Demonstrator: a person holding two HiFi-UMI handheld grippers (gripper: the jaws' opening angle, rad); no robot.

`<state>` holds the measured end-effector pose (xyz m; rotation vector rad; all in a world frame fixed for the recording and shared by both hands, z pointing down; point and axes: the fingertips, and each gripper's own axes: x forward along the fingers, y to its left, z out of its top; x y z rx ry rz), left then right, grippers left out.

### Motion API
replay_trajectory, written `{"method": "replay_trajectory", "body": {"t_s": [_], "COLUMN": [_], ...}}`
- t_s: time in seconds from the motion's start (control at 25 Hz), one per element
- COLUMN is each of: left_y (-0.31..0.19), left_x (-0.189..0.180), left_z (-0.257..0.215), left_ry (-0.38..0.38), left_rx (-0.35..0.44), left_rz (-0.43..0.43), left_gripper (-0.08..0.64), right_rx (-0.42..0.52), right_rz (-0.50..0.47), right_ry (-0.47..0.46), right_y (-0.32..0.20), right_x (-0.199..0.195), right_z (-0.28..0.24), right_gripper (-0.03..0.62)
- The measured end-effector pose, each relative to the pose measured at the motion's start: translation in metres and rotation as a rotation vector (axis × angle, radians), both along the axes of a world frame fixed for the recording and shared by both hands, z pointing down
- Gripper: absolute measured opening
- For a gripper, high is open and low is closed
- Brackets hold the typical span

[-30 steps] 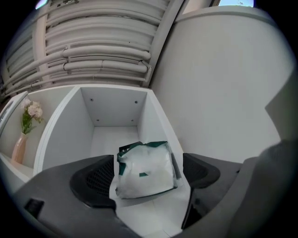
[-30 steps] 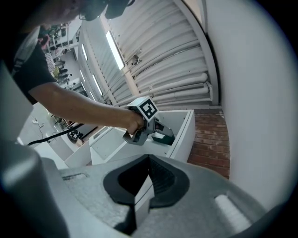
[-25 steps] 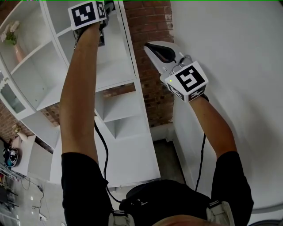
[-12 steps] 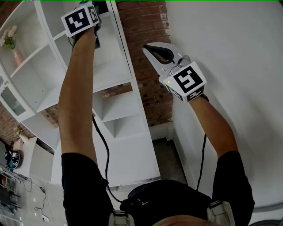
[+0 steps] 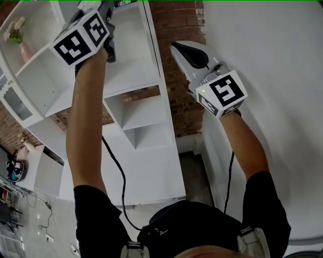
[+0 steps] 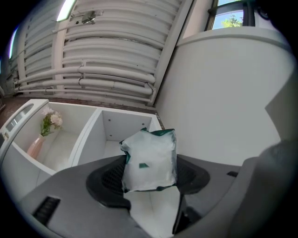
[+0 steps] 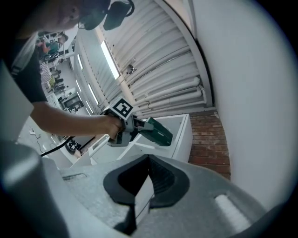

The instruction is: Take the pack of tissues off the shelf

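Note:
The pack of tissues (image 6: 149,158), white with green trim, sits pinched between the dark pads of my left gripper (image 6: 151,175), held in the air in front of the white shelf unit (image 6: 100,122). From the right gripper view the same pack (image 7: 158,131) looks dark green and sticks out of my left gripper (image 7: 136,128). In the head view my left gripper (image 5: 108,11) is raised at the top left before the shelf unit (image 5: 136,108). My right gripper (image 5: 185,51) is up near the white wall, jaws together and empty (image 7: 146,179).
A pink vase with flowers (image 6: 44,132) stands in the shelf compartment to the left, also visible in the head view (image 5: 17,43). A brick wall (image 5: 176,30) lies behind the shelf unit. A curved white wall (image 5: 262,50) fills the right side.
My left gripper has pulled back from the shelf compartment, moving left and nearer to me with the pack in its jaws. The right gripper has stayed roughly where it was.

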<state>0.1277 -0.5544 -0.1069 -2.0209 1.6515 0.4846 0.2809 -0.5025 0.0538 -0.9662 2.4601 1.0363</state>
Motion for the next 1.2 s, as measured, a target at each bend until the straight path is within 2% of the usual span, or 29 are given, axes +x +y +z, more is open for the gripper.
{"method": "replay_trajectory", "body": {"t_s": [0.12,0.28,0.52,1.0,1.2], "left_y": [0.026,0.052,0.082,0.097,0.094], "left_x": [-0.008,-0.016,-0.023,-0.027,-0.042], "left_z": [0.021,0.058,0.128,0.223,0.255], "left_ry": [0.012,-0.002,-0.018,-0.019,0.014], "left_rx": [0.043,0.068,0.092,0.059,0.034], "left_rz": [0.036,0.066,0.066,0.075,0.074], "left_gripper": [0.267,0.267,0.267,0.267,0.267], "right_rx": [-0.014,-0.014,-0.024,-0.093,-0.100], "right_rz": [-0.030,-0.037,-0.037,-0.053,-0.041], "right_ry": [-0.036,-0.035,-0.032,-0.046,-0.067], "right_y": [0.005,0.009,0.015,0.021,0.026], "right_x": [-0.005,-0.017,-0.029,-0.060,-0.070], "right_z": [0.008,0.025,0.050,0.094,0.114], "right_gripper": [0.002,0.002,0.002,0.002,0.002]}}
